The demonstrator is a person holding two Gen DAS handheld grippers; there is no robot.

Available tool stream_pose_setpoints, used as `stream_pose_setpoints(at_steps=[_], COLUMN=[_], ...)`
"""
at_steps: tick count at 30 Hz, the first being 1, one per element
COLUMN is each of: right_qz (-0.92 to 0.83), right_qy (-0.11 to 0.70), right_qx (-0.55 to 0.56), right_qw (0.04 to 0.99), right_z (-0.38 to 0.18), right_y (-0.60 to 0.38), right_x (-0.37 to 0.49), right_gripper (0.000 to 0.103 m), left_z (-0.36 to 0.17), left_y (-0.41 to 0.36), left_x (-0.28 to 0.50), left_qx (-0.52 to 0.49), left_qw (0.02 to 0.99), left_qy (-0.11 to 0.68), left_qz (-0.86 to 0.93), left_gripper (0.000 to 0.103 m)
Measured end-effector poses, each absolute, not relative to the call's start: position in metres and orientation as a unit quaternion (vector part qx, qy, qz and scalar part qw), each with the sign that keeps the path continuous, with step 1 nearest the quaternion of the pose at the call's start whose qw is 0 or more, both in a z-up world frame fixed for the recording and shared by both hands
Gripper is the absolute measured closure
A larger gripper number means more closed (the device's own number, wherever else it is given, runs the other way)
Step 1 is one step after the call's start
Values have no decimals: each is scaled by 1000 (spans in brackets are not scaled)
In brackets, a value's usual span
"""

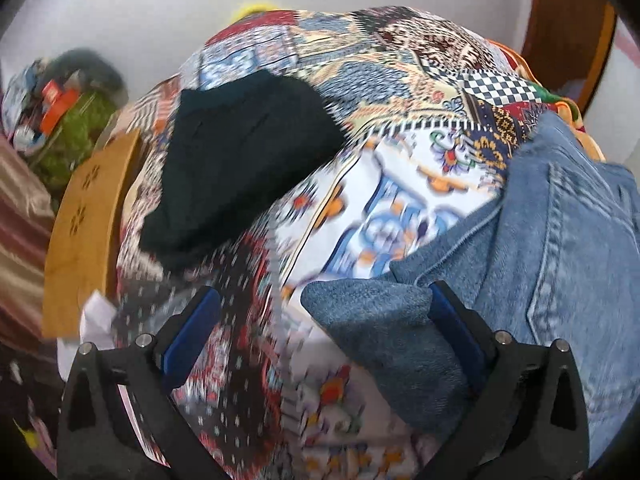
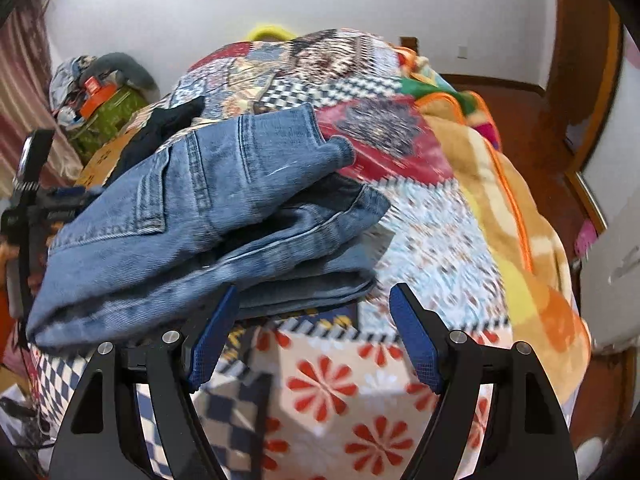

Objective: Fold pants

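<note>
Blue denim pants lie folded in a thick bundle on a patchwork bedspread. In the left wrist view the pants fill the right side, and a folded corner reaches in between the fingers. My left gripper is open, with that denim corner lying against its right pad. My right gripper is open and empty just in front of the bundle's near edge; its left pad sits at the denim edge.
A folded dark garment lies on the bedspread to the left of the pants. An orange blanket covers the bed's right side. A wooden board and a cluttered pile stand at the left. A wooden door frame stands at the right.
</note>
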State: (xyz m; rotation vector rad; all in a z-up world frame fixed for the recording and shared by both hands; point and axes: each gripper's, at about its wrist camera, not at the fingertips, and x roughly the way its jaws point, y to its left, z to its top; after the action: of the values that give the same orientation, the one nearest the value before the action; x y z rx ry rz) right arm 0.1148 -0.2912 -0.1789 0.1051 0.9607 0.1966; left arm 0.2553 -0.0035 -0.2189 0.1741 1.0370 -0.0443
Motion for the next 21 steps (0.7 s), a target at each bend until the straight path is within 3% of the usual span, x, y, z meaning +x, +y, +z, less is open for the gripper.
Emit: stream_pose_setpoints(at_steps=[10,21], right_qz=[131,126], right_qy=[430,417], right_qx=[43,31], right_qw=[892,900], right_z=[-155,-151], right_y=[-264,-257], right_x=[108,94], right_gripper=[28,28], left_z=[-219,-202], left_y=[27,-38], left_x=[172,165], left_qx=[-39,-5], left_qw=[849,842], left_qy=[526,531], left_qz=[-29,-96], left_gripper=[0,4])
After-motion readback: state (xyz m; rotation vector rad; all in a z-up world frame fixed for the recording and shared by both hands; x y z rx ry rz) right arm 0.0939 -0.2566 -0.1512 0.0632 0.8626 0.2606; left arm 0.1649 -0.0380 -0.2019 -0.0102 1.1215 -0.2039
